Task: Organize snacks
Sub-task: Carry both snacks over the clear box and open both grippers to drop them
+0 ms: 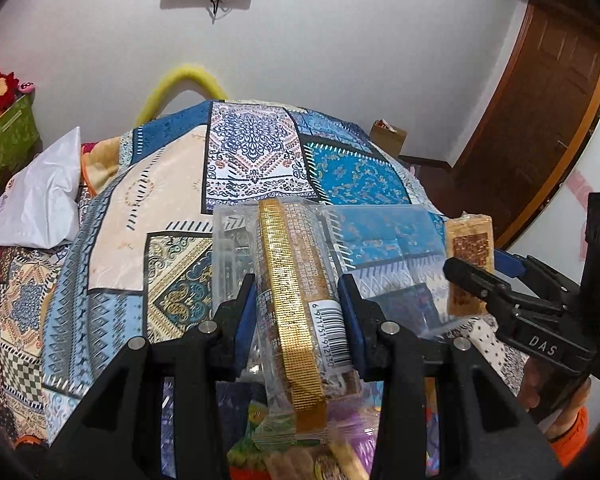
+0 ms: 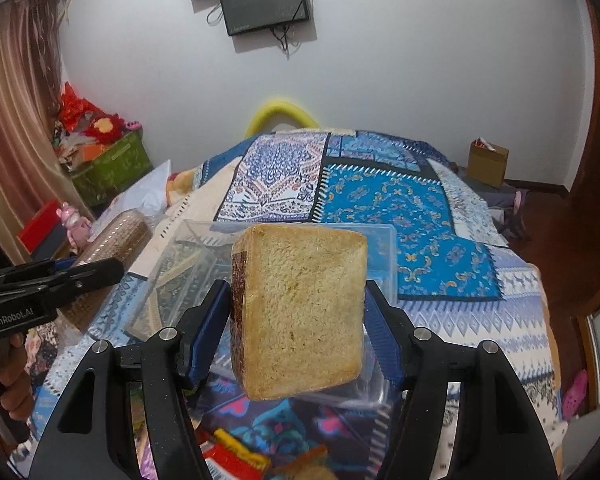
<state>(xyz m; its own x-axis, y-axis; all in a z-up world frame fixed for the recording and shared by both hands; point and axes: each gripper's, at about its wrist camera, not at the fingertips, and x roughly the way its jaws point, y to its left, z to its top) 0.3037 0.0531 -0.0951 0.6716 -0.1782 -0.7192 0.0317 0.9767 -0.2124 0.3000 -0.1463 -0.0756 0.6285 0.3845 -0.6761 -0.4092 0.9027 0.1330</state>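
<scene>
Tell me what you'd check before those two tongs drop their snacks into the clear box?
1. Left tongs shut on the gold-striped snack pack: ok.
2. Right tongs shut on the bread-like snack: ok.
3. Clear plastic box lies on the patterned bedspread, ahead of both: ok.
4. Box has room left: cannot tell, its walls are see-through.
5. Both tongs apart, not touching: ok.
6. Loose snacks below still need sorting: not ok.

A gold-edged wrapped snack bar [image 1: 296, 304] and a tan, seemingly wrapped toast-like snack [image 2: 300, 312] are held above a clear bin [image 2: 376, 236].
</scene>
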